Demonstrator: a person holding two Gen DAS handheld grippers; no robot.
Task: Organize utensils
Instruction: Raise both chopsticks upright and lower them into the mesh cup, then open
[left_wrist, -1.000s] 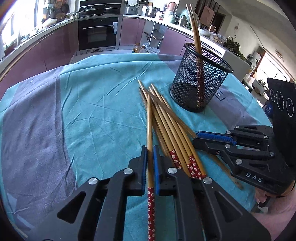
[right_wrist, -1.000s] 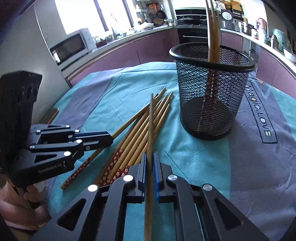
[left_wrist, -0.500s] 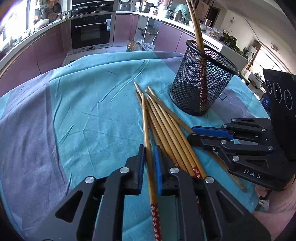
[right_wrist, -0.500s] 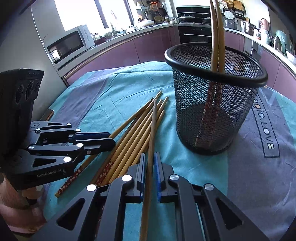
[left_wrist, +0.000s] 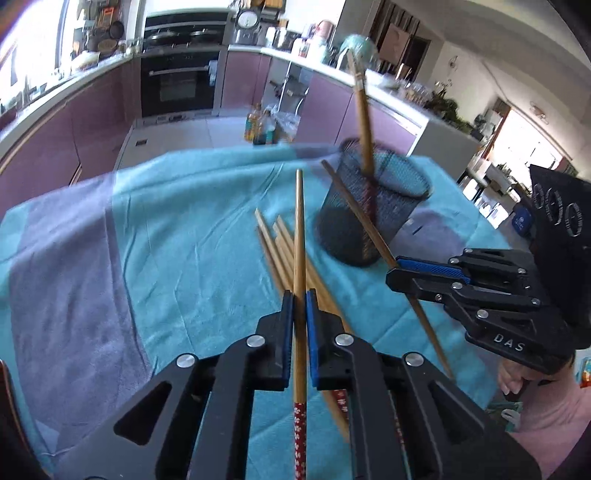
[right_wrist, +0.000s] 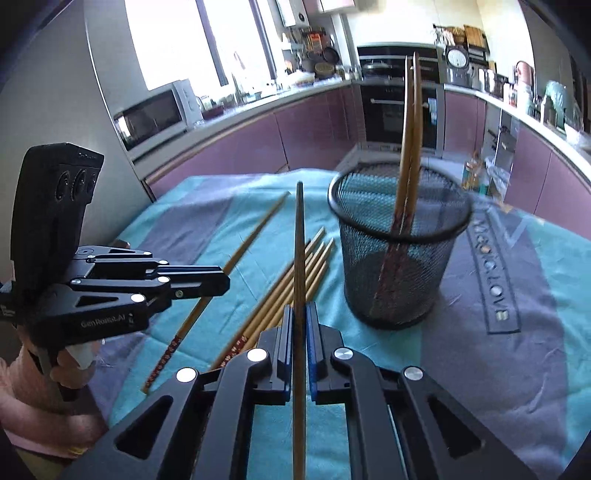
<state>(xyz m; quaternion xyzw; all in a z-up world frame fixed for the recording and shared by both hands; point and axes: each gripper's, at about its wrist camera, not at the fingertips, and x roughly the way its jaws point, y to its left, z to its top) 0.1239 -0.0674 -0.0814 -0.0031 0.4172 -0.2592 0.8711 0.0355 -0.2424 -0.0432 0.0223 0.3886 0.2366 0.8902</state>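
My left gripper (left_wrist: 300, 302) is shut on a wooden chopstick (left_wrist: 300, 236) with a red flowered end, lifted above the table. My right gripper (right_wrist: 300, 314) is shut on another chopstick (right_wrist: 298, 243), also lifted; it shows in the left wrist view (left_wrist: 397, 271), with its chopstick (left_wrist: 354, 210) crossing in front of the holder. A black mesh holder (right_wrist: 399, 266) stands upright with two chopsticks (right_wrist: 410, 147) in it; it also shows in the left wrist view (left_wrist: 373, 210). Several loose chopsticks (right_wrist: 291, 291) lie on the cloth left of the holder.
A teal and grey cloth (right_wrist: 498, 369) covers the round table. The left gripper (right_wrist: 218, 284) shows at the left of the right wrist view. Kitchen counters, oven and microwave (right_wrist: 151, 118) lie beyond the table.
Both grippers have lifted their chopsticks off the pile and tilted them up. The views have risen and the holder now sits farther off and lower in the frames.
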